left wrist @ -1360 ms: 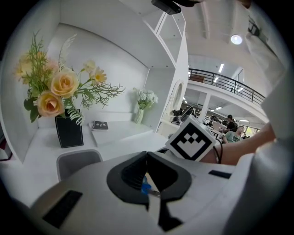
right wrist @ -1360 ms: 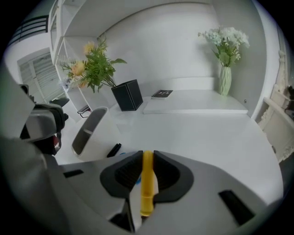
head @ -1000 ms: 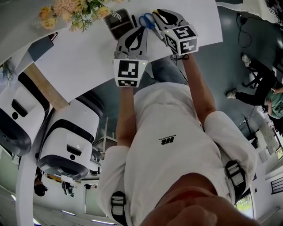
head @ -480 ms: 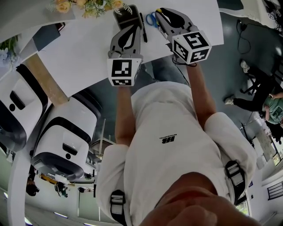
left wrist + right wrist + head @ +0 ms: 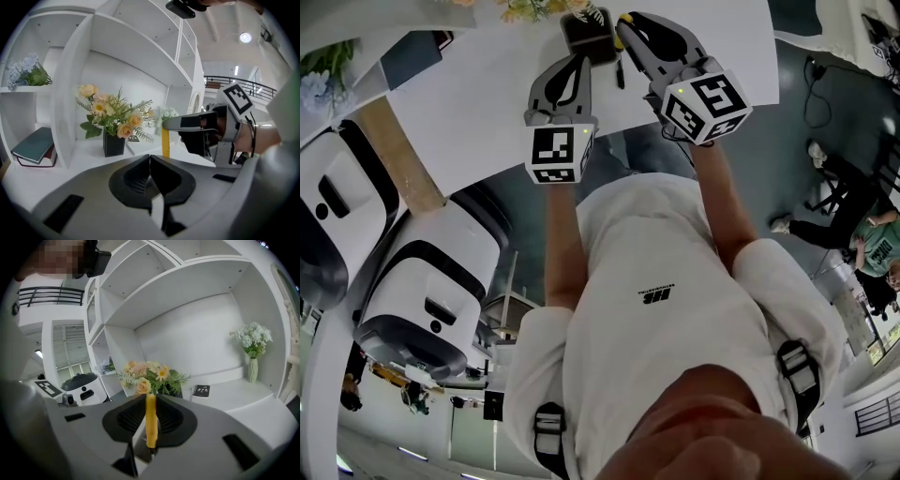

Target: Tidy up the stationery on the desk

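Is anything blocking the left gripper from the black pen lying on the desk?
Nothing visible lies between them. The left gripper, jaws shut and empty, is just left of the black pen; the right gripper, clamping a yellow pen, crowds its other side.

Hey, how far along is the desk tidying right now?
Done: nothing I can confirm as put away. In hand: the right gripper is clamped on a yellow pen, held above the desk; the left gripper is shut and empty. Left: a black pen lies on the desk, and the yellow one needs stowing.
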